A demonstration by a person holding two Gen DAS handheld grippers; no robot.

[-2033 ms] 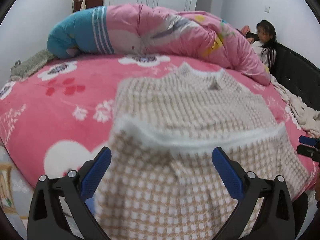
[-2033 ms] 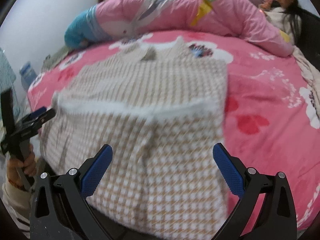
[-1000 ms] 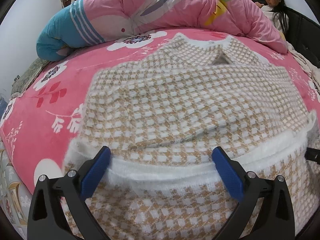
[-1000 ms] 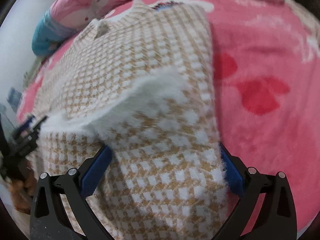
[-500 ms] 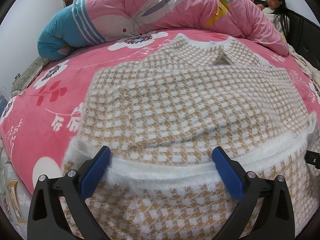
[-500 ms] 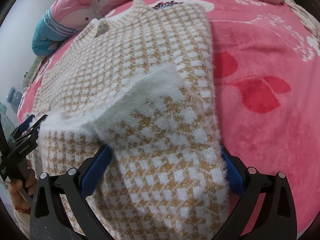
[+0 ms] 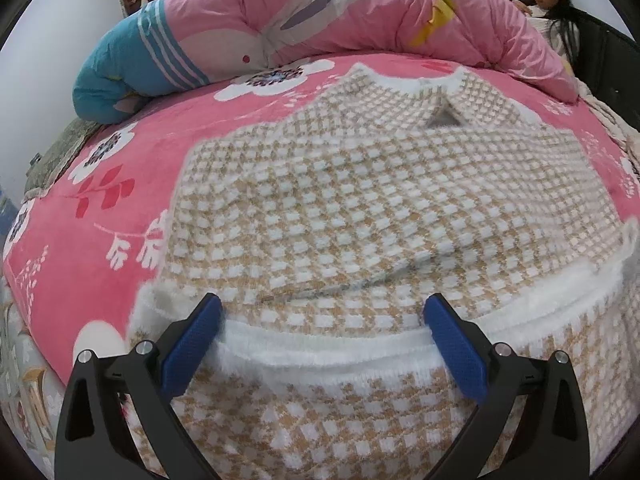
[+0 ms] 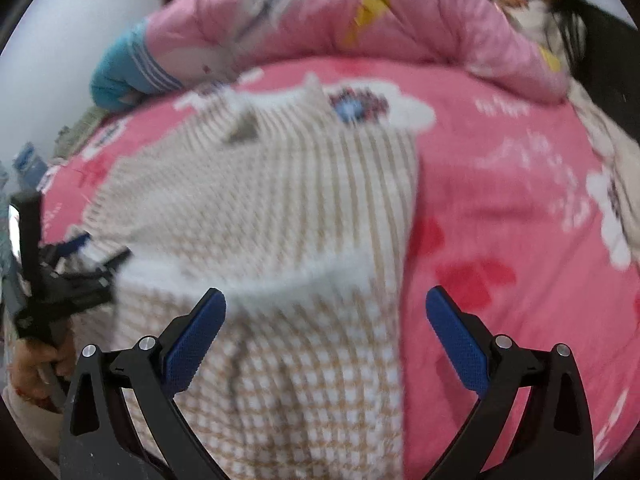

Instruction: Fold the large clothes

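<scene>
A checked sweater point(image 7: 360, 208) lies across the middle of a pink bed point(image 7: 100, 240), its white hem turned up at lower centre. The left claw point(image 7: 322, 322) and right claw point(image 8: 326, 314) hover released, gripping nothing. Next likely: pinching the hem corners to fold again.

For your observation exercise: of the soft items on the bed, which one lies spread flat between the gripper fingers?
The checked sweater: tan-and-white, flat on the pink sheet. The pink quilt is bunched along the far edge.
</scene>
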